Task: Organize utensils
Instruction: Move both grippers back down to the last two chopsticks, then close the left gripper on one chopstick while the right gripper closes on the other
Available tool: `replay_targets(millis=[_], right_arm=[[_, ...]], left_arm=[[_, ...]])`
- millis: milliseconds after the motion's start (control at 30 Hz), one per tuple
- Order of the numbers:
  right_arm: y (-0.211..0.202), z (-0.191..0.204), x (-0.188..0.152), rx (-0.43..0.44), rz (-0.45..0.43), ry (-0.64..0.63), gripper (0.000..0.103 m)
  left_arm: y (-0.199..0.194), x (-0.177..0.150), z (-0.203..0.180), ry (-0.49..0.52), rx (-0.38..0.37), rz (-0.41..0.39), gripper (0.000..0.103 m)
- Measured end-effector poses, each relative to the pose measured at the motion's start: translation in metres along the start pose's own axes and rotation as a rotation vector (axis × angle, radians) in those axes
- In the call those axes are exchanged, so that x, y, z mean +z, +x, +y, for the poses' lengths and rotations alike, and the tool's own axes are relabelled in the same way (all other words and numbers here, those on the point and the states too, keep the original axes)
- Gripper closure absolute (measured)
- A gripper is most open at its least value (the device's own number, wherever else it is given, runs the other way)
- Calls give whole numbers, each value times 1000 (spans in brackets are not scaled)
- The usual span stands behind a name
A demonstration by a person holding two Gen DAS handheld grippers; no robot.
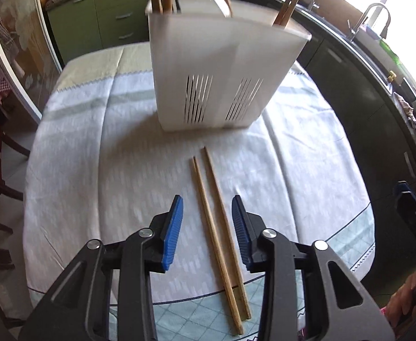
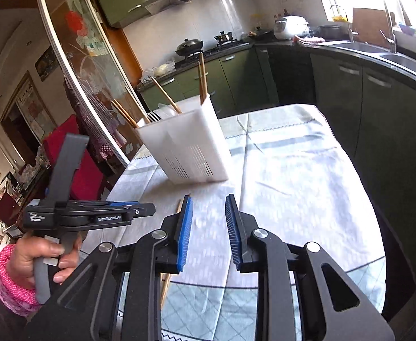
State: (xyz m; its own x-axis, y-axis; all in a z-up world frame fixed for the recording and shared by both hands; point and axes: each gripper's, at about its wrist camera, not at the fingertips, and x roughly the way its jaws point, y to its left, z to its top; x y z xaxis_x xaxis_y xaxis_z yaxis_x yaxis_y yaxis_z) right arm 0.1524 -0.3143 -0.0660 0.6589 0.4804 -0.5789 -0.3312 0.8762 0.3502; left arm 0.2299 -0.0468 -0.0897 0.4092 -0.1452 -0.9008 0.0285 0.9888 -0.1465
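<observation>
Below the left gripper (image 1: pixel 207 228), 2 chopsticks (image 1: pixel 218 227) lie on the tablecloth (image 1: pixel 94 156) between its parted blue pads, untouched. White utensil holder (image 1: pixel 216 74) stands at 12 o'clock. Right gripper (image 2: pixel 208 228) hangs released, chopsticks at 9 o'clock.

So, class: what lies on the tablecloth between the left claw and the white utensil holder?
Two wooden chopsticks lie side by side, running from between the open left claw toward the utensil holder. Past their tips, bare tablecloth. The left wrist view shows it.
</observation>
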Motion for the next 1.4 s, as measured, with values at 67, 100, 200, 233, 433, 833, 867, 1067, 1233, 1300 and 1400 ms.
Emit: replay_targets(millis=[67, 100, 200, 233, 433, 833, 867, 1067, 1233, 1300, 1400], right_arm=[[-2, -10, -6, 3, 9, 18, 78], [-3, -14, -9, 6, 11, 29, 78], [-6, -25, -13, 13, 14, 52, 78], [-7, -29, -15, 16, 15, 58, 78], [-8, -37, -12, 29, 20, 81, 78], [2, -33, -11, 32, 52, 85, 73], [6, -32, -11, 29, 64, 82, 73], [56, -6, -14, 34, 219, 8, 73], [121, 37, -21, 0, 363, -121, 73], [145, 50, -23, -20, 410, -156, 73], [173, 61, -25, -60, 451, -184, 73]], left_arm=[[15, -5, 1, -25, 9, 30, 78], [20, -7, 3, -30, 13, 36, 80], [29, -10, 4, -46, 17, 56, 80], [33, -11, 4, -47, 18, 68, 80], [47, -19, -5, -34, 44, 112, 80], [53, -22, -9, -5, 91, 112, 95], [52, -23, -7, -2, 89, 114, 96], [39, -28, 19, 1, 99, 95, 97], [26, -26, 44, -28, 104, 72, 97], [23, -26, 54, -43, 103, 72, 97], [22, -27, 64, -60, 94, 74, 97]])
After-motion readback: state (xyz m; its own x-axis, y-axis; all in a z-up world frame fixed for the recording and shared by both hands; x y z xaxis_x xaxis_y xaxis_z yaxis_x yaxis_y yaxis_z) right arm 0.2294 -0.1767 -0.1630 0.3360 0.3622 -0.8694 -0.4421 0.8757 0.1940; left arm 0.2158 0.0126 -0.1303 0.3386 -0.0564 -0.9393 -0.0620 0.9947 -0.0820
